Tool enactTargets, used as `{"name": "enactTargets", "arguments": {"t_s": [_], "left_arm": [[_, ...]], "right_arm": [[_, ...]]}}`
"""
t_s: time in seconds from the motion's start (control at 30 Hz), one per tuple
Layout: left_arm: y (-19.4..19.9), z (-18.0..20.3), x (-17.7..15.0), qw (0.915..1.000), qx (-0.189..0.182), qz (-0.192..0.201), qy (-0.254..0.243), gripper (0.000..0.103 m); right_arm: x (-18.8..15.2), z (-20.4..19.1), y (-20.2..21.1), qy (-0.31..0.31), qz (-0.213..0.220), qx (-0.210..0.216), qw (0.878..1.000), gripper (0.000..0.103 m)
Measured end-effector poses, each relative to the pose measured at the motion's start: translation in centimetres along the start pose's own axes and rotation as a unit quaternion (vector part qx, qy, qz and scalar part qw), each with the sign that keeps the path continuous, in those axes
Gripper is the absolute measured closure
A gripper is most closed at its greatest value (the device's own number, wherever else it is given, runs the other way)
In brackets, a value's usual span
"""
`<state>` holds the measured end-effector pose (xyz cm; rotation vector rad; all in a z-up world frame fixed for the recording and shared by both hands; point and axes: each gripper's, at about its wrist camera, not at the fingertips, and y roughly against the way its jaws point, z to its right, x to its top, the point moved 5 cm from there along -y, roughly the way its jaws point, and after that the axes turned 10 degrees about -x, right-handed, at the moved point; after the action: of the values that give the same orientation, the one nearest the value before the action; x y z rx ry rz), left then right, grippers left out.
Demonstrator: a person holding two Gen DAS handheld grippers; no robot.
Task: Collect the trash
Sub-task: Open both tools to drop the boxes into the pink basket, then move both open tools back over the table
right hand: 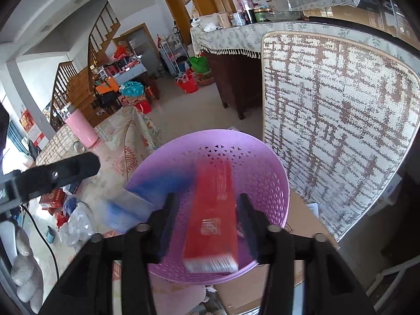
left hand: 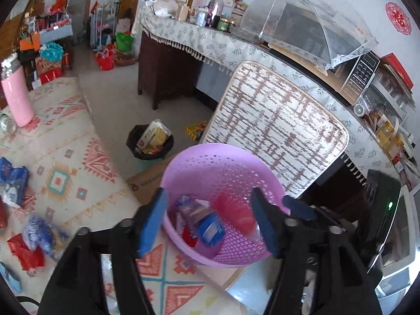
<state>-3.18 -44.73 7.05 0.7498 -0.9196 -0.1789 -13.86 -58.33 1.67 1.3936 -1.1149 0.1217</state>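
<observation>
Inside the purple basket (left hand: 223,173) lie wrappers (seemingly), a red box (right hand: 212,218) between parted grippers.

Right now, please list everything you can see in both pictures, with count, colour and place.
perforated basket: one, lilac, on the floor below both grippers, wrappers inside
red box: one, red, blurred, between the right gripper's open fingers over the basket
blue packet: one, blue, inside the basket
small bin: one, black liner, on the floor, full of packaging
flask: one, pink, on the patterned tablecloth
loose wrappers: several, blue and red, on the tablecloth
chair back: one, white and brown weave, behind the basket
microwave: one, silver, on the sideboard
left gripper: open, above the basket
right gripper: open
</observation>
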Motion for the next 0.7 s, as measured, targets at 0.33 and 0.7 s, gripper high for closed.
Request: {"name": "enactTargets", "arguments": {"t_s": [0.33, 0.7], "left_arm": [[7.5, -6.5, -4.1, 0.9965, 0.078, 0.019, 0.024, 0.033], [18.0, -21.7, -5.7, 0.9712, 0.214, 0.051, 0.091, 0.026]], "right_arm": [[-1.1, -3.3, 1.2, 0.012, 0.001, 0.020, 1.000, 0.033], [-3.9, -11.4, 2.0, 0.065, -0.011, 0.060, 0.996, 0.029]]}}
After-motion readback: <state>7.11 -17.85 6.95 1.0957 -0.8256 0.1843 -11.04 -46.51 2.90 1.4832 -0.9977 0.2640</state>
